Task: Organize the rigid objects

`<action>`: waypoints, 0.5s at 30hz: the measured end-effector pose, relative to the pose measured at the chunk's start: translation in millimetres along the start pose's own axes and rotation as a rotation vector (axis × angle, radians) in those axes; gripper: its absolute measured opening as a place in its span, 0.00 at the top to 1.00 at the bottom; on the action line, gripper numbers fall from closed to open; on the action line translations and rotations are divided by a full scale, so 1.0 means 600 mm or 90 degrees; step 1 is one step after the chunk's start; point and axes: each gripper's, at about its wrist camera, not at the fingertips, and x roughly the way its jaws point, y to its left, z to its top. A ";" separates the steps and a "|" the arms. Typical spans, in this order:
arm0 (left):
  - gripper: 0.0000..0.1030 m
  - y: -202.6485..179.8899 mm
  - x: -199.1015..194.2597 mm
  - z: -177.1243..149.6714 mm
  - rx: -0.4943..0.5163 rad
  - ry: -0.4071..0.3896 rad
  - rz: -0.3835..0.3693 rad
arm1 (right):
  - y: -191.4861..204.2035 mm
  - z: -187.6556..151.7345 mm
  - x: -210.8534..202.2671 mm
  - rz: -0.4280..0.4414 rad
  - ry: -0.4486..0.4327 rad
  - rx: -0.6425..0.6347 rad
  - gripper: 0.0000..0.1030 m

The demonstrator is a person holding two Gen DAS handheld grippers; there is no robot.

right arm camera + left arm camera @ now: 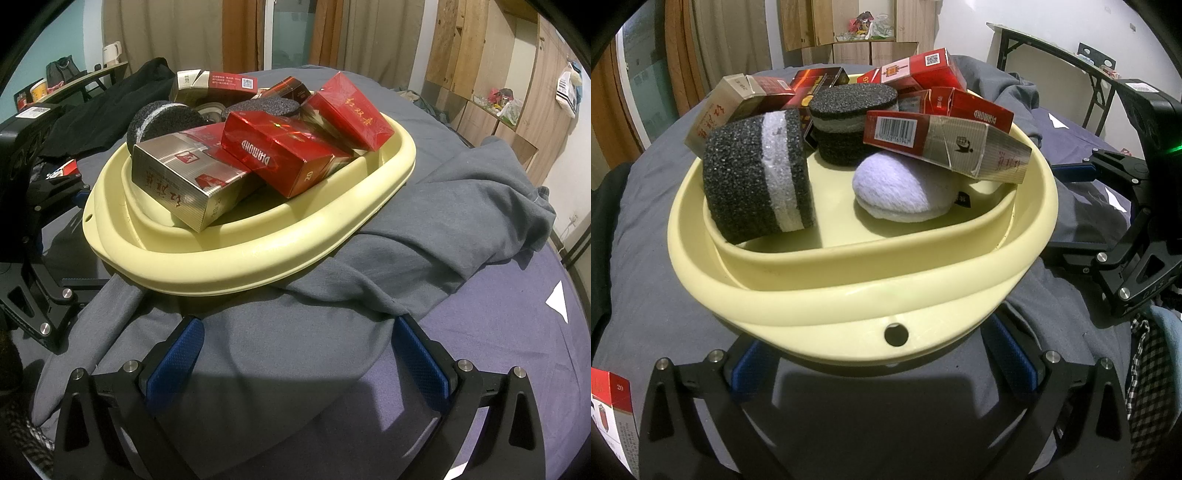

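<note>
A cream plastic basin [871, 295] [236, 258] sits on a bed. It holds several cigarette boxes, such as a silver-and-red one [945, 144] [184, 184] and a red one [280, 158]. Two black-and-white foam rolls [757, 177] [853, 122] and a white fluffy pad [901, 192] also lie in it. My left gripper [886, 373] is open, its blue pads [750, 373] under the basin's near rim. My right gripper [295, 358] is open and empty over grey cloth, just short of the basin. It also shows in the left wrist view [1126, 221].
A grey garment [424, 236] lies crumpled under and beside the basin on the blue bedsheet [517, 350]. A cigarette box [613, 413] lies at the near left. Dark clothing [107, 99] is behind the basin. A folding table [1056, 55] and wooden cabinets [498, 74] stand around the bed.
</note>
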 end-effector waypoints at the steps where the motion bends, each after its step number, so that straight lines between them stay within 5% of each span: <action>1: 0.00 0.000 0.000 0.000 0.000 0.000 0.000 | -0.001 0.000 -0.001 0.000 0.000 0.000 0.00; 15: 0.00 0.000 0.001 -0.002 -0.003 0.001 0.000 | 0.000 0.000 0.000 0.000 0.000 0.000 0.00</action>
